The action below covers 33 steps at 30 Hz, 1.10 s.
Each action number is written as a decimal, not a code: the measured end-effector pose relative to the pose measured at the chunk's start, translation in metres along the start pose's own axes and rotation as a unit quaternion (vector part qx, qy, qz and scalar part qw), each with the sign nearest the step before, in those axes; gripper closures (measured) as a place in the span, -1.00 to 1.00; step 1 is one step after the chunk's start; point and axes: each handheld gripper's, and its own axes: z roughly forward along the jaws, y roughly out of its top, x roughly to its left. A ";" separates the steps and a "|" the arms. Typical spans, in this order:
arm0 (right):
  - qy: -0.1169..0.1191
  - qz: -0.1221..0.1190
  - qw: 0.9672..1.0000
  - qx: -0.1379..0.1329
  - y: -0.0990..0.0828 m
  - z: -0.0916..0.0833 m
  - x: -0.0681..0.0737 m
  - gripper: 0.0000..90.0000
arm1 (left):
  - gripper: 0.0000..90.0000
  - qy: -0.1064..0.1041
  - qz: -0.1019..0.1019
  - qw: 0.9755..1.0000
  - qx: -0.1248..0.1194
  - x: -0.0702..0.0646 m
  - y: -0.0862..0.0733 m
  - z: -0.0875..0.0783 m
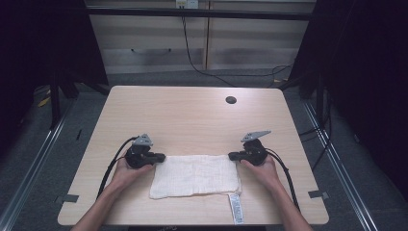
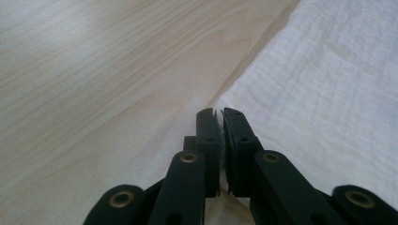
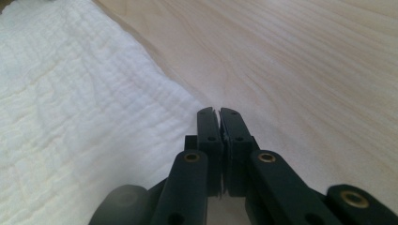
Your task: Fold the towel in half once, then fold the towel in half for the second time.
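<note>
A white woven cloth (image 1: 195,175) lies flat on the wooden table (image 1: 192,115), near the front edge. My left gripper (image 1: 162,157) lies low at the cloth's far left corner, held by a hand. In the left gripper view its jaws (image 2: 219,115) are shut, with a thin sliver of the cloth (image 2: 319,93) pinched between the tips. My right gripper (image 1: 231,155) is at the far right corner. Its jaws (image 3: 218,114) are shut too, right at the edge of the cloth (image 3: 70,103), with a thin bit of it between them.
A white care label (image 1: 235,208) sticks out from the cloth's near right corner, over the table's front edge. A round cable hole (image 1: 231,100) sits at the back right of the table. Cables trail from both grippers toward the person.
</note>
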 end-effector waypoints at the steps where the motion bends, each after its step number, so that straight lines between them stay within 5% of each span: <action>1: 0.000 0.001 1.000 0.001 0.000 0.000 0.000 0.96 | 0.93 -0.001 -0.003 1.000 0.000 0.001 0.000 0.000; 16: -0.007 -0.007 0.999 -0.030 0.005 -0.012 0.004 0.96 | 0.94 -0.008 -0.041 0.997 -0.062 0.007 0.008 -0.022; 33: -0.007 -0.025 0.996 -0.082 0.026 -0.036 0.010 0.96 | 0.94 -0.007 -0.033 0.995 -0.090 0.002 0.026 -0.036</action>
